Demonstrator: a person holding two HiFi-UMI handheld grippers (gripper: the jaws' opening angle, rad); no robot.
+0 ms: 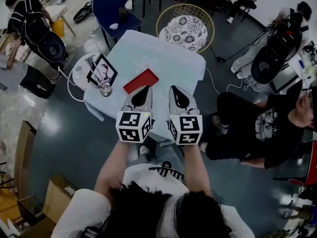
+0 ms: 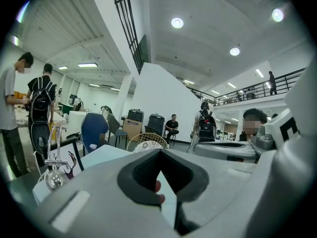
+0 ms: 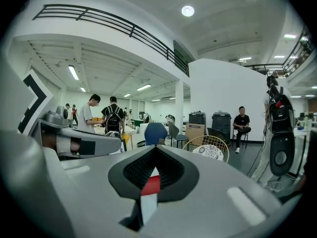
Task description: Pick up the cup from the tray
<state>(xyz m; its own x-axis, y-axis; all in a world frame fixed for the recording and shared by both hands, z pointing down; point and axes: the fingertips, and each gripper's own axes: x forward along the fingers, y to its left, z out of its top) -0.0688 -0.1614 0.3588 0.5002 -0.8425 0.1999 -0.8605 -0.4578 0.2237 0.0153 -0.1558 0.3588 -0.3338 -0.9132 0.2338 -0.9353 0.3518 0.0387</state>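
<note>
On the pale blue table (image 1: 168, 58) a flat red tray-like rectangle (image 1: 141, 81) lies near the middle. Left of it stands a black-framed picture (image 1: 101, 69). A shiny glass cup with a stem (image 1: 105, 89) stands beside the frame, and it also shows in the left gripper view (image 2: 54, 175). My left gripper (image 1: 143, 94) and right gripper (image 1: 178, 94) hover side by side over the table's near edge, pointing at the red rectangle. Both are shut with nothing in them. The red shows through each jaw gap (image 2: 158, 186) (image 3: 151, 185).
A wire chair with a patterned cushion (image 1: 185, 31) and a blue chair (image 1: 111, 6) stand beyond the table. A person in black (image 1: 257, 128) sits on the floor at the right. A white round stand (image 1: 79, 73) and cables lie at the table's left.
</note>
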